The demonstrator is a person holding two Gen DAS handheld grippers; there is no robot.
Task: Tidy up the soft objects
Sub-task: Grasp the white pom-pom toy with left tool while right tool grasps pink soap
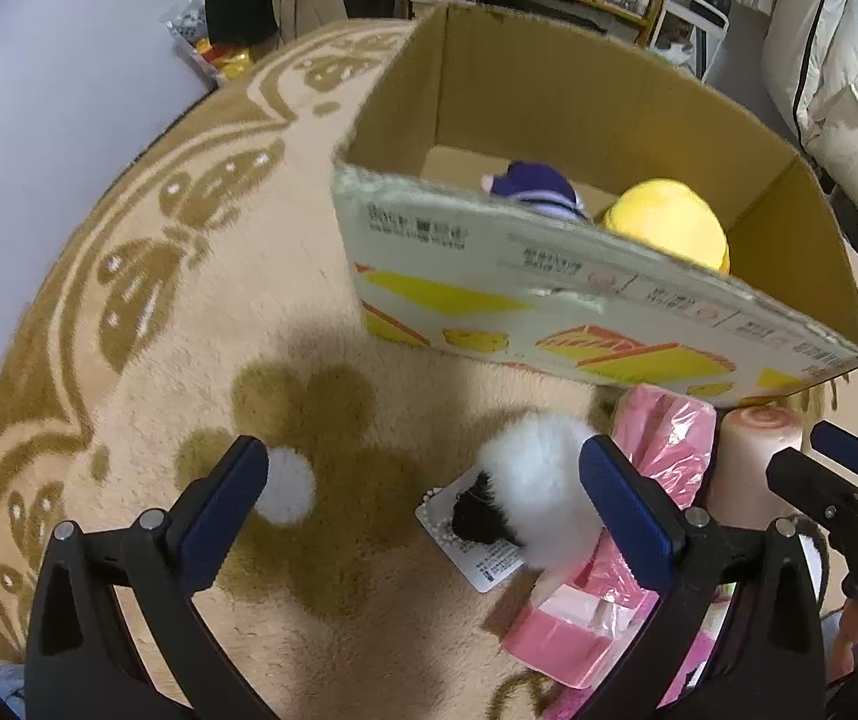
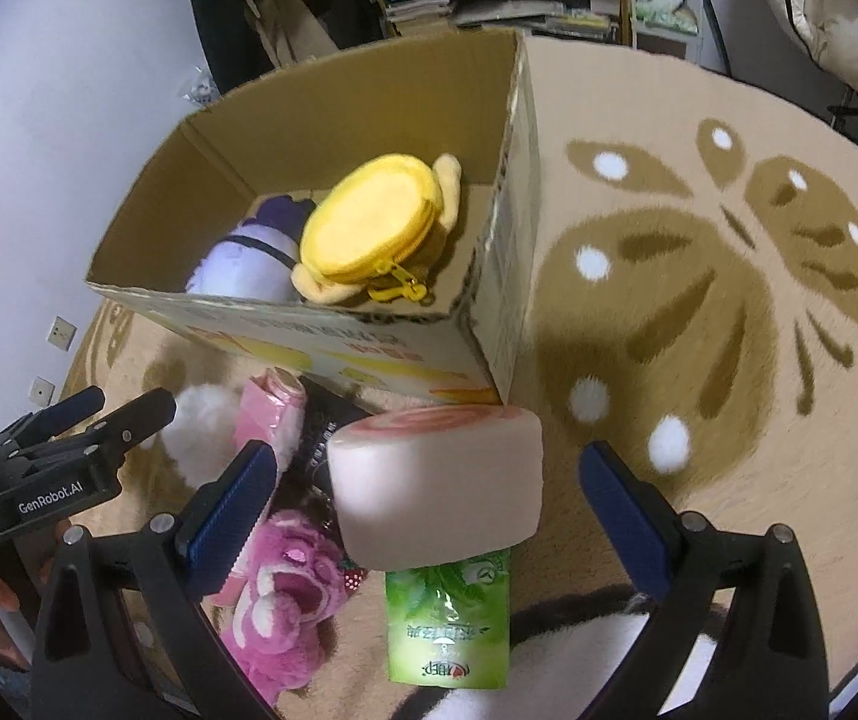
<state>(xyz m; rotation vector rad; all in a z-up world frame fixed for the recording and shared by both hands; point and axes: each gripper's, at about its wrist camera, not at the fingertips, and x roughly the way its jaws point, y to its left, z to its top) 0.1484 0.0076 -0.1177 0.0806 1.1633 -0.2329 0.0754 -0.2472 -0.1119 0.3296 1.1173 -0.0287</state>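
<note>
A cardboard box (image 1: 555,294) stands open on the rug; it also shows in the right wrist view (image 2: 369,348). Inside lie a yellow plush pouch (image 2: 369,234) and a purple-and-white plush (image 2: 249,264). My left gripper (image 1: 423,504) is open just above the rug, with a white fluffy pompom (image 1: 543,474) by its right finger. My right gripper (image 2: 429,504) is open around a pale pink roll-shaped squishy (image 2: 438,480), which sits between the fingers without touching them. A pink plush bear (image 2: 285,600) lies below left of it.
A pink wrapped package (image 1: 651,480) and a pink box (image 1: 573,630) lie beside the pompom. A green tissue pack (image 2: 450,624) lies under the squishy. A black-and-white plush (image 2: 579,660) is at the bottom. The left gripper shows in the right view (image 2: 69,450). Shelves stand behind.
</note>
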